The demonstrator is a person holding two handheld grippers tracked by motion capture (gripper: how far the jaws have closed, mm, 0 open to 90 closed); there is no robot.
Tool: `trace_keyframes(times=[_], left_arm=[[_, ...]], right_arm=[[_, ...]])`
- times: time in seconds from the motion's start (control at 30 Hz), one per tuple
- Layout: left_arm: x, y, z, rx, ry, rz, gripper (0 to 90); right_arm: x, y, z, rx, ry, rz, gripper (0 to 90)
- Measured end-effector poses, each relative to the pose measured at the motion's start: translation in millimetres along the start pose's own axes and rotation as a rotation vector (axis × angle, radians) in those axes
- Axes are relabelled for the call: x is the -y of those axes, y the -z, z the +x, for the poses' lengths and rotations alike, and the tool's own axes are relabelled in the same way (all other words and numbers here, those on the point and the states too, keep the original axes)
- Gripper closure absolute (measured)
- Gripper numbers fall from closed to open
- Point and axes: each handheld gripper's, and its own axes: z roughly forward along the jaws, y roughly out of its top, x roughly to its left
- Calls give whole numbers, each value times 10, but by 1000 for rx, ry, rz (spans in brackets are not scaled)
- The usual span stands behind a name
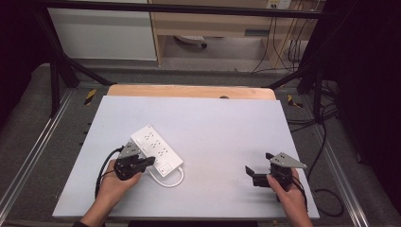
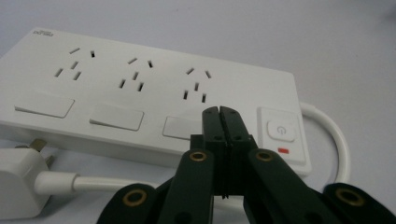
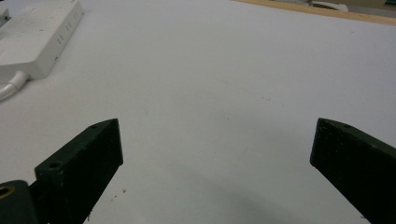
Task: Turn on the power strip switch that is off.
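A white power strip [image 1: 156,150] lies on the table [image 1: 213,123], its cord [image 1: 166,180] looped at its near end. The left gripper [image 2: 220,111], jaws pressed together and holding nothing, points at the strip's switch row. Well right of the strip, the right gripper [image 1: 257,174] sits spread wide over bare tabletop.

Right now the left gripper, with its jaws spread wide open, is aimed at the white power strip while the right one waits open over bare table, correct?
Not quite. The left gripper has its jaws pressed shut with nothing between them, as the left gripper view shows. It does point at the white power strip, and the right gripper is open over the table.
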Motion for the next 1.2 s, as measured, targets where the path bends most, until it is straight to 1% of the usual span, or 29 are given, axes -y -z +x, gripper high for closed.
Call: trace_keyframes(times=[0.1,0.33,0.53,0.6,0.93,1.2], left_arm=[[-30,-40,8,-5,-4,-1,900],[-38,-74,23,-13,-8,3,900],[-37,-77,29,-17,-13,7,900],[-32,-87,32,-17,-18,17,900],[-33,-107,46,-29,-21,15,900],[-46,-121,42,-39,-25,23,900]], right_arm=[[1,4,-7,1,-2,0,29],[2,3,-8,1,-2,0,29],[2,3,-5,0,0,0,29],[3,1,-5,-1,-2,1,29],[3,0,-5,-2,5,2,29],[4,2,-7,-1,-4,3,29]])
